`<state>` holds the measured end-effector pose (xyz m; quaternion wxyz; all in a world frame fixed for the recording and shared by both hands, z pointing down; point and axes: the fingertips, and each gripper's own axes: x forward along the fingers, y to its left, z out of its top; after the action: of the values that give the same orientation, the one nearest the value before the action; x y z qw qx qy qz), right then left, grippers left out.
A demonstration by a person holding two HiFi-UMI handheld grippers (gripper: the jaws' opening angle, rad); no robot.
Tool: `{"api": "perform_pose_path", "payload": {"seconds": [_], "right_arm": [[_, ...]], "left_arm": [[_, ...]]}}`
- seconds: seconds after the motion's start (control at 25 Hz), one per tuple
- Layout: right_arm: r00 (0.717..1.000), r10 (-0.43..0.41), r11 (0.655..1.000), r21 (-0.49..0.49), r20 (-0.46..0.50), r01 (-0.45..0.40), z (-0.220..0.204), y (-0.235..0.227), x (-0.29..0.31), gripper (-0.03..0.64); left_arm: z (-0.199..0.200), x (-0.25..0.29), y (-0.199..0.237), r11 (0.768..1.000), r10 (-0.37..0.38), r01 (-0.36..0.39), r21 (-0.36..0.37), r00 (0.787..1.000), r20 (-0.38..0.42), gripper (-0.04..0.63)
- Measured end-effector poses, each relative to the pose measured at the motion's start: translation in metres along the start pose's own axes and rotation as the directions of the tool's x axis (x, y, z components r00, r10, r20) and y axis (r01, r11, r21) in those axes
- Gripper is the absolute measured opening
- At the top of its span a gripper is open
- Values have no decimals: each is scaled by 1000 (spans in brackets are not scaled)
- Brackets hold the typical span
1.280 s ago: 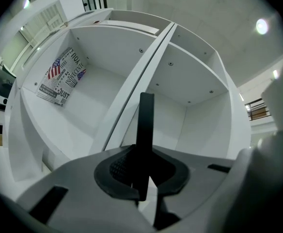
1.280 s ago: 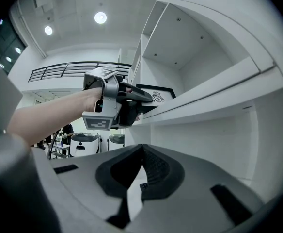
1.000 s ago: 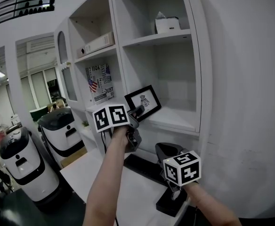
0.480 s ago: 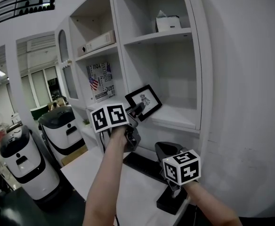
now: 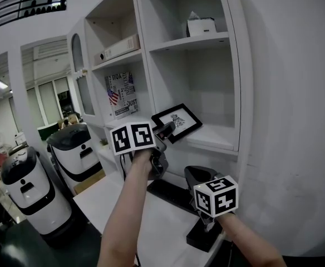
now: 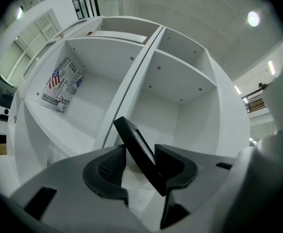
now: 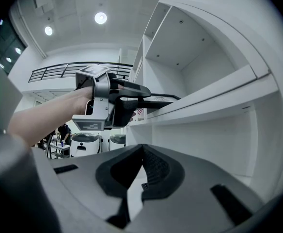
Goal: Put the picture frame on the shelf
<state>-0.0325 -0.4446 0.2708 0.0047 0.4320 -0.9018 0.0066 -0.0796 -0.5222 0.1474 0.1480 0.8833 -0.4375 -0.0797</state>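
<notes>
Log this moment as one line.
left gripper: jaws just opening, picture frame loose between | picture frame: tilted over shelf | right gripper: shut, empty

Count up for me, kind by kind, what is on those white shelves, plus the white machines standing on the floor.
Picture frame: 1
Flag poster: 1
Tissue box: 1
Long flat box: 1
White machines: 2
Total: 6

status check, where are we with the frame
Left tongs just opening, picture frame tilted loose between them. Frame over the shelf front edge, not yet standing. Right tongs shut, empty, held low. Nothing seen blocking that shelf.
</notes>
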Motion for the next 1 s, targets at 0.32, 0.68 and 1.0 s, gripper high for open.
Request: {"api": "perform_pose_path", "payload": {"seconds": [0.32,0.68,1.0], "right_arm": [[1000,-12,1000,4,-3,12,-2,-4,-3,0],[1000,-11,1000,10,-19,11,-6,-4,0,0],[1000,-7,1000,16,-21,8,-7,-2,2,0]], "left_arm": [[-15,9,-1,985,-63,61,-164,998,-6,172],[-25,5,4,952,-26,35,-306,999,32,198],[-33,7,6,905,10,15,-425,998,56,230]]}}
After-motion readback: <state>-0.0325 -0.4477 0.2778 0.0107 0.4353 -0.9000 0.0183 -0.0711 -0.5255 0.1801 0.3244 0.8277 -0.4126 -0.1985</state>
